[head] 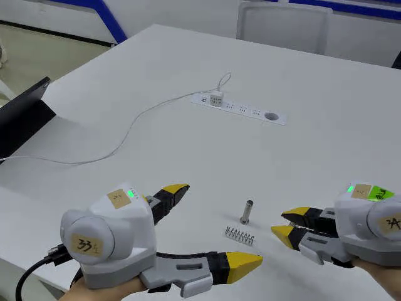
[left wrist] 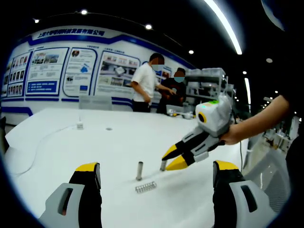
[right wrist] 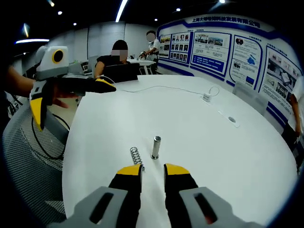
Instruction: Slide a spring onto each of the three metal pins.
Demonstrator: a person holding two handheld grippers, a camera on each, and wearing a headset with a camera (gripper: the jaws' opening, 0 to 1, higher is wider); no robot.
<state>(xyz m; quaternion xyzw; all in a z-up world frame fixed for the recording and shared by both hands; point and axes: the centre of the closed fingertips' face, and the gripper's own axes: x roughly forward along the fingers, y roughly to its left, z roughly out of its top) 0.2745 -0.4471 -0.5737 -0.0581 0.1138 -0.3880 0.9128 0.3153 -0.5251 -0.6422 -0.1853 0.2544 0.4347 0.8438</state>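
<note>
One short metal pin (head: 247, 211) stands upright on the white table (head: 188, 150). A small coil spring (head: 240, 236) lies flat just in front of it, apart from the pin. My left gripper (head: 213, 226) is wide open to the left of both, with nothing between its yellow-tipped jaws. My right gripper (head: 288, 223) points at the spring from the right, jaws a narrow gap apart and holding nothing. The left gripper view has the pin (left wrist: 139, 171), the spring (left wrist: 146, 187) and the right gripper (left wrist: 172, 159). The right gripper view looks over its own tips (right wrist: 153, 170) at the spring (right wrist: 136, 155) and pin (right wrist: 156, 147).
A white power strip (head: 241, 108) with a plugged cube charger (head: 216, 98) and a long white cable (head: 125, 141) lies farther back. A dark screen (head: 22, 116) stands at the left edge and a chair (head: 282, 25) behind the table. People stand in the background (left wrist: 147, 83).
</note>
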